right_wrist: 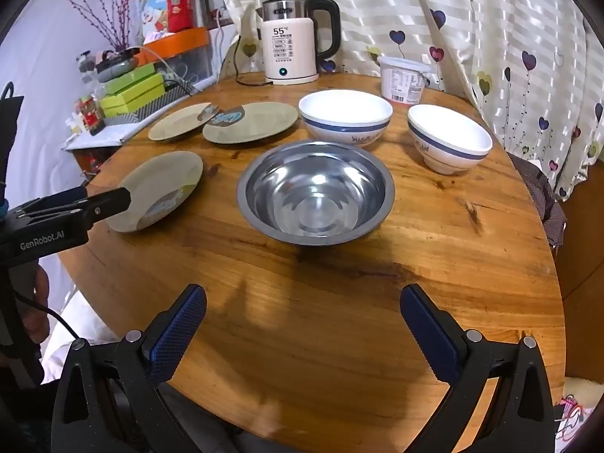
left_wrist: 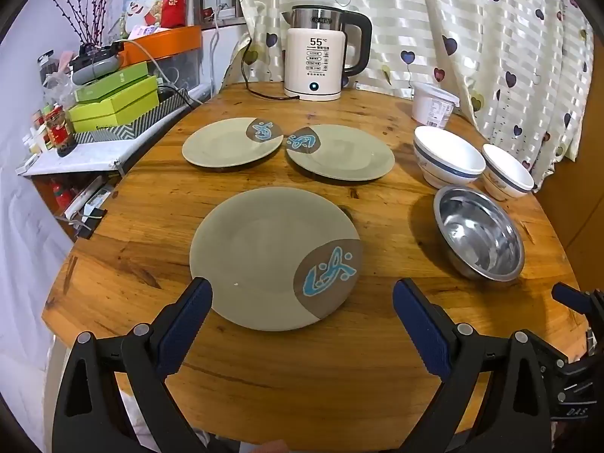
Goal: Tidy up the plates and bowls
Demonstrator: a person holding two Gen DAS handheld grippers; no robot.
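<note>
Left tool [left_wrist: 300,294] and right tool [right_wrist: 304,302] wide open, both empty.

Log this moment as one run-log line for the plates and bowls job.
stage: start | left gripper: open over nearest plate | right gripper: open, facing steel bowl | nothing held, nothing stacked

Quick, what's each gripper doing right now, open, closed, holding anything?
Left gripper: open, holding nothing, above the near plate.
Right gripper: open, empty.
</note>
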